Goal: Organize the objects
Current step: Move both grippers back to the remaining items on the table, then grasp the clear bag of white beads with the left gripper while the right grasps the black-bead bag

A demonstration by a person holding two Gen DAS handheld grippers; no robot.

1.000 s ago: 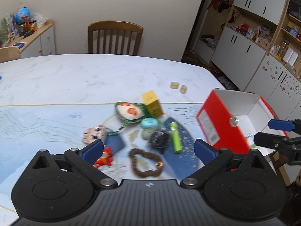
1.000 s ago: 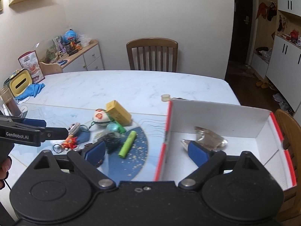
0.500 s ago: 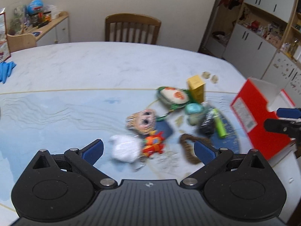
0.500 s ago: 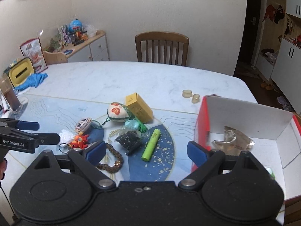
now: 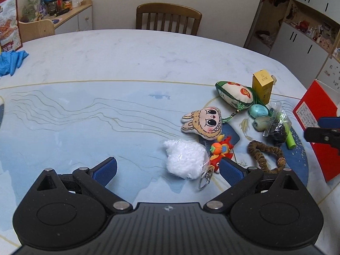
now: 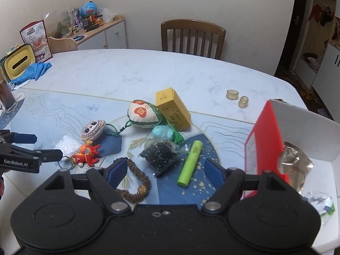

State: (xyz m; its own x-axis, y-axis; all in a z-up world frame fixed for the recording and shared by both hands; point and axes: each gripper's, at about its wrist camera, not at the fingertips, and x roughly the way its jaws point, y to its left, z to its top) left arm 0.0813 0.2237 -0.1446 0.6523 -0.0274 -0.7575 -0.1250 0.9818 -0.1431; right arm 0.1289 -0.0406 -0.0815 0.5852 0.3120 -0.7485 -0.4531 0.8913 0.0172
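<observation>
A heap of small objects lies on the blue mat: a white fluffy bag (image 5: 185,158), an orange-red toy with a key ring (image 5: 220,152), a cartoon-face plush (image 5: 203,123), a brown bead bracelet (image 5: 265,156), a bag of dark beads (image 6: 160,156), a green tube (image 6: 190,165), a sachet pouch (image 6: 141,114) and a yellow box (image 6: 172,108). The red and white box (image 6: 265,140) stands at the right with a clear packet (image 6: 294,165) inside. My left gripper (image 5: 169,171) is open, just in front of the white bag. My right gripper (image 6: 165,170) is open above the bead bag and tube.
Two small translucent rings (image 6: 237,98) lie on the marble table (image 6: 131,72) behind the box. A wooden chair (image 6: 192,37) stands at the far side. Blue gloves (image 6: 34,72), a yellow holder (image 6: 19,63) and a dark glass (image 6: 6,97) sit at the left.
Both grippers swung left. My left gripper moved from over the bracelet to in front of the white bag. My right gripper moved from over the box to over the heap.
</observation>
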